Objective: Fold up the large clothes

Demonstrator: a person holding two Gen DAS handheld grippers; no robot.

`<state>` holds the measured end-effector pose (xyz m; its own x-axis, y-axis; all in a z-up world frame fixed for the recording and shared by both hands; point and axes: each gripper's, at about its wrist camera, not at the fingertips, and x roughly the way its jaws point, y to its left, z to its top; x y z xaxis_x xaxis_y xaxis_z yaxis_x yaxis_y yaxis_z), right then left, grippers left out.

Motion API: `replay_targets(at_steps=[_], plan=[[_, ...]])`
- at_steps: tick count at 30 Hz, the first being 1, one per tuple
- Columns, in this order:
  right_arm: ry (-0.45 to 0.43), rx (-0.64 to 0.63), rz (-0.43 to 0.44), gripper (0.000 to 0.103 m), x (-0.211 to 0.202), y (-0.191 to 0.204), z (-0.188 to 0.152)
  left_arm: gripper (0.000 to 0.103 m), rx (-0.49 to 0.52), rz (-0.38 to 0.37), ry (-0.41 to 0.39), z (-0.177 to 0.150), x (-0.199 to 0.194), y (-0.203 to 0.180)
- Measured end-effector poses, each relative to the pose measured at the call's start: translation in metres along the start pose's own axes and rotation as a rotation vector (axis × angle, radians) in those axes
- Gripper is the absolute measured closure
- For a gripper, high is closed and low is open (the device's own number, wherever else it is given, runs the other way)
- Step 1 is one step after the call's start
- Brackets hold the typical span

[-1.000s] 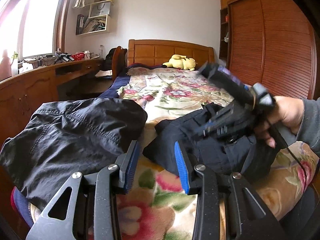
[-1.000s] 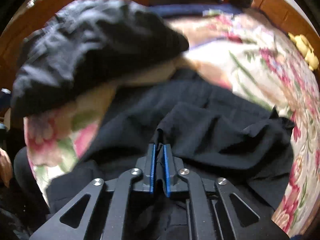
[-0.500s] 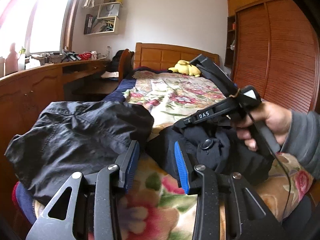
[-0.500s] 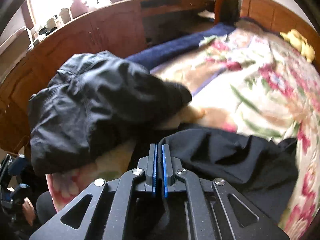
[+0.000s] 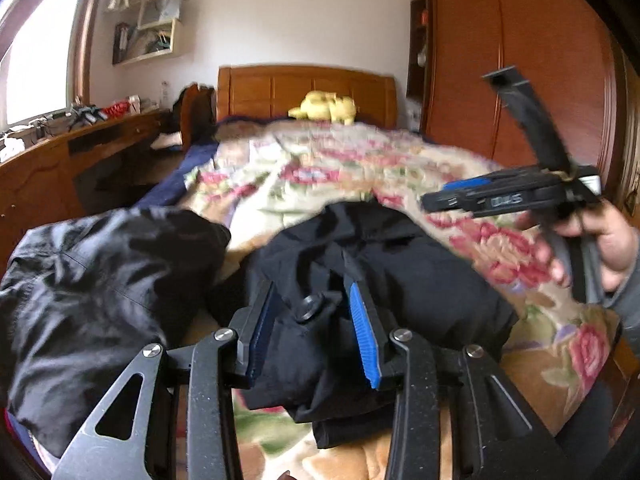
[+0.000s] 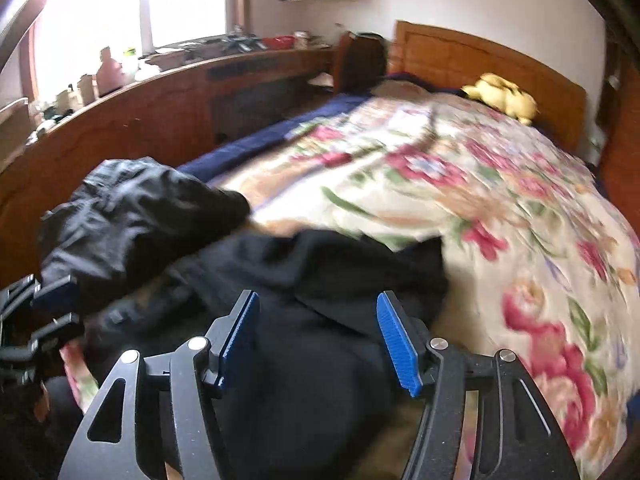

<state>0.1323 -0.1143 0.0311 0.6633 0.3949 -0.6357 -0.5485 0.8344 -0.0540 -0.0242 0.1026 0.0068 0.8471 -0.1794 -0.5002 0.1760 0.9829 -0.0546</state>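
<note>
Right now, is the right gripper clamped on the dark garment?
No, the right gripper has just opened, its blue-padded fingers apart above the dark garment.

A: Black cotton trousers with a round dark waist button [image 5: 360, 292] — state?
B: Bunched in a loose heap near the foot of the bed, button facing up, not flat.
A: Other one?
B: Dark grey crinkled nylon jacket [image 5: 100, 280], crumpled just beside, to the left. Blurred; contact unclear.
</note>
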Motion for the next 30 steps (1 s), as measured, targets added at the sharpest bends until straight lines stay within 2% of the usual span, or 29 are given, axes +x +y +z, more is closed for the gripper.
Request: replay_targets(at_steps=[5, 11, 16, 30], plan=[[0.037, 0.048, -0.030, 0.040, 0.019, -0.023, -0.024, 0.064, -0.008, 0.031, 0.101, -0.020, 0.021, -0.001], [0.102, 0.118, -0.017, 0.037, 0.074, -0.049, -0.029, 0.064, -0.019, 0.029, 0.201, -0.048, 0.033, -0.007], [0.124, 0.149, 0.033, 0.026, 0.105, -0.063, -0.026, 0.064, -0.051, 0.021, 0.230, -0.053, 0.031, -0.005], [0.107, 0.134, 0.043, 0.019, 0.132, -0.067, -0.028, 0.063, -0.136, -0.026, 0.333, -0.065, 0.027, 0.003]])
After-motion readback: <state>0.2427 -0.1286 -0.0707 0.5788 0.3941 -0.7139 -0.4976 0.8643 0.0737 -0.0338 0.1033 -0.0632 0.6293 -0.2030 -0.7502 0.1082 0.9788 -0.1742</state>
